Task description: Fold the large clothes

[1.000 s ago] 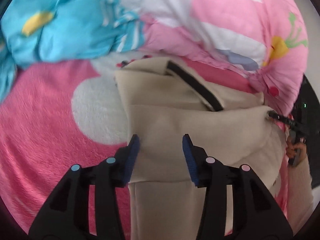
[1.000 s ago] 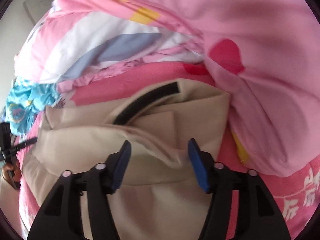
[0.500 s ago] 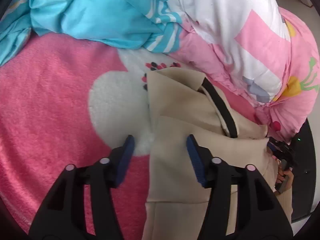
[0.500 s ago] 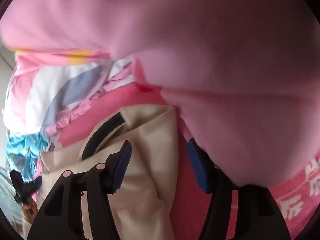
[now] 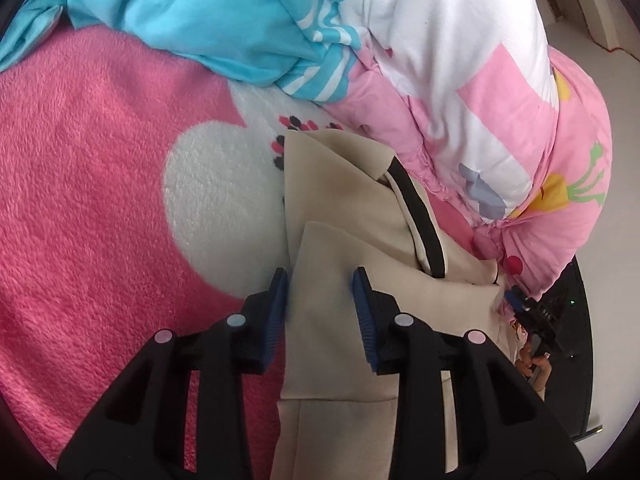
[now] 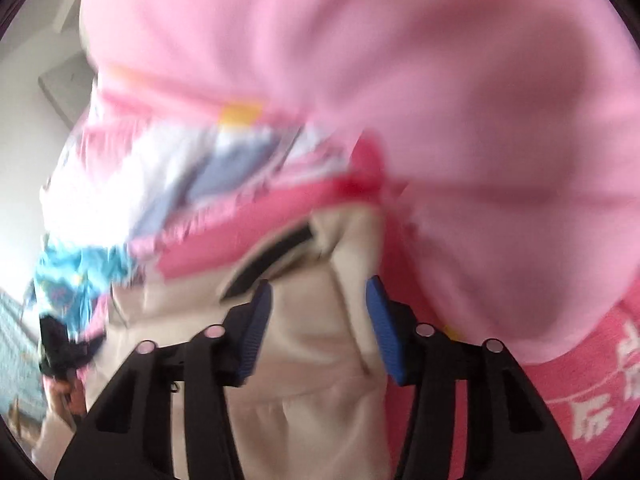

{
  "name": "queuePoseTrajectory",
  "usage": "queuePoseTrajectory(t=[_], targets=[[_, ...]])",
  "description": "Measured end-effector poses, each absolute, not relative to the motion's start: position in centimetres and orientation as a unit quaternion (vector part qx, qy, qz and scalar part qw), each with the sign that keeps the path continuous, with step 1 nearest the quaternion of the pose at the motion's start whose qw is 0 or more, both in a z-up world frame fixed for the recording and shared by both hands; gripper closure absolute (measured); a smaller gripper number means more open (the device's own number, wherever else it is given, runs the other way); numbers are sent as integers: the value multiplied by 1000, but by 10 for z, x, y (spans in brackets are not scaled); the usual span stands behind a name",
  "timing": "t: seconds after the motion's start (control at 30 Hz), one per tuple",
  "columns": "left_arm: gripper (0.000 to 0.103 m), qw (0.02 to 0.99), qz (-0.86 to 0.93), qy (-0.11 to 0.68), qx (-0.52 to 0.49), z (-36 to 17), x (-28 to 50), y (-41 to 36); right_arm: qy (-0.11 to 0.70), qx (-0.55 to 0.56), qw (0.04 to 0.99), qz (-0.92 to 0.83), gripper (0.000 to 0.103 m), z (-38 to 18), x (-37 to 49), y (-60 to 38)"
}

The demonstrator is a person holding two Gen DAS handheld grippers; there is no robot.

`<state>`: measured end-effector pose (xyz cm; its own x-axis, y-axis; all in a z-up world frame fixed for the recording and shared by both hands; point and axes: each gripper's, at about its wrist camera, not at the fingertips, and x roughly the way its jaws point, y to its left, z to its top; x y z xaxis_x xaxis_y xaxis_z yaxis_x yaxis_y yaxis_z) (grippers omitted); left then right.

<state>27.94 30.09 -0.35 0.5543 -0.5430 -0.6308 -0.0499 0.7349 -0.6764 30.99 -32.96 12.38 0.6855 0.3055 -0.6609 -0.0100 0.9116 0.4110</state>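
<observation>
Two tongs close on my beige coat (image 5: 340, 320), folded on the pink blanket (image 5: 100, 220): left tongs (image 5: 320, 304) straddle its left edge, right tongs (image 6: 318, 316) its right, neither pinching yet. Next: grip both edges evenly.

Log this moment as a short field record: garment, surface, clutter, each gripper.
garment: beige coat, partly folded, black strip showing
surface: pink fleece blanket
clutter: blue bedding and pink quilt behind the coat
left gripper: closing, coat edge between its pads
right gripper: closing over coat, view blurred
</observation>
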Motion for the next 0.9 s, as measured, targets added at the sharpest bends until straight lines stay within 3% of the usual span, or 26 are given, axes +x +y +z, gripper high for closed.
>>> queuePoseTrajectory(t=[0.1, 0.27, 0.53, 0.57, 0.6, 0.73, 0.83, 0.9], targets=[[71, 826, -152, 447, -309, -1, 280, 295, 364, 211, 902, 98, 55, 138, 309, -335], [71, 823, -160, 444, -317, -2, 283, 294, 477, 172, 849, 147, 55, 103, 339, -304], [68, 819, -171, 443, -322, -1, 279, 297, 474, 220, 847, 98, 53, 71, 351, -327], [68, 819, -172, 442, -322, -1, 278, 297, 473, 204, 851, 99, 66, 74, 346, -327], [71, 819, -172, 441, -324, -1, 278, 297, 470, 191, 854, 110, 90, 77, 341, -322], [79, 826, -167, 429, -326, 4, 269, 299, 417, 184, 883, 115, 91, 100, 320, -301], [98, 837, -178, 409, -318, 15, 256, 301, 366, 210, 899, 116, 92, 121, 296, -312], [98, 856, -184, 389, -287, 30, 246, 296, 352, 213, 904, 115, 94, 128, 288, -317]])
